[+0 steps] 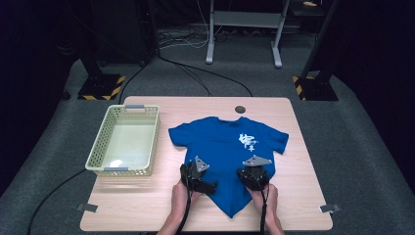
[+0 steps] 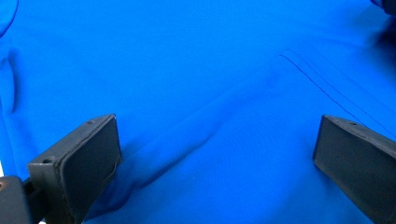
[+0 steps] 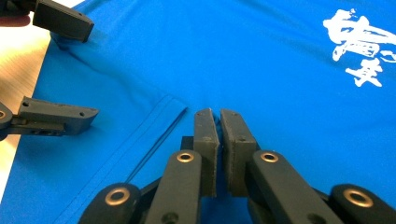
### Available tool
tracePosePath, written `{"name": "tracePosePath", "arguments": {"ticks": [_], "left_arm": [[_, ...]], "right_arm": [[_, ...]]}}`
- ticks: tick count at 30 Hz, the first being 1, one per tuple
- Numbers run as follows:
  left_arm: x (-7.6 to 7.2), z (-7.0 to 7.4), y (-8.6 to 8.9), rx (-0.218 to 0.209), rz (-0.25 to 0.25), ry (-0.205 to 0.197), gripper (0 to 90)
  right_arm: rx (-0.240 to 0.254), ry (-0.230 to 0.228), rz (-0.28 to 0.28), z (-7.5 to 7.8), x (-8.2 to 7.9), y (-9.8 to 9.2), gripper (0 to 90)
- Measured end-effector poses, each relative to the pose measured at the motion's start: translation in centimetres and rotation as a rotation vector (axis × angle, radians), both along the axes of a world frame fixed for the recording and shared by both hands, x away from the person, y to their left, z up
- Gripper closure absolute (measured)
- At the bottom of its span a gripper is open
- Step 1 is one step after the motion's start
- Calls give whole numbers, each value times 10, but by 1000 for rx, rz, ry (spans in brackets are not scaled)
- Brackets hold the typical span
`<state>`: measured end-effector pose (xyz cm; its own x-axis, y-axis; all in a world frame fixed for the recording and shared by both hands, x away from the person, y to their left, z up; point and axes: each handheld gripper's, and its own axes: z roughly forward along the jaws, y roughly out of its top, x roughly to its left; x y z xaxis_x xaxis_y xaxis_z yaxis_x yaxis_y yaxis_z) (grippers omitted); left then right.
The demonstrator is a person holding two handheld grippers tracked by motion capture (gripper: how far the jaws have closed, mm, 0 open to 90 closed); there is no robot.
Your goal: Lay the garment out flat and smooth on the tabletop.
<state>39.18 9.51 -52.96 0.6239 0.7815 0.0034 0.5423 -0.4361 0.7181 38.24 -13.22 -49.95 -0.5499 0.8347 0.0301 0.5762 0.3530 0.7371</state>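
Observation:
A blue T-shirt with white lettering lies flat on the wooden table, collar toward the far edge, lower part bunched to a point near me. My left gripper rests at the shirt's left side, jaws wide open over the cloth; in its own view the left gripper has nothing pinched. My right gripper sits on the shirt's right lower part. In its own view the right gripper is shut, a thin fold of blue fabric between the pads, beside a stitched hem.
A pale green plastic basket stands on the table's left half. A round cable hole is at the far edge. Grey tape tabs mark the near corners. Cables and stand feet lie on the floor beyond.

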Motion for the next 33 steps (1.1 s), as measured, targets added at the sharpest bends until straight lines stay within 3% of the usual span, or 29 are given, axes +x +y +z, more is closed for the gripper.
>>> {"name": "tracePosePath", "arguments": {"ticks": [13,33], "left_arm": [[0,0,0,-1,0,1,3],[0,0,0,-1,1,1,3]], "right_arm": [[38,-7,-12,-2,-7,-9,862],[45,-26,-32,3,-15,-22,863]]}}
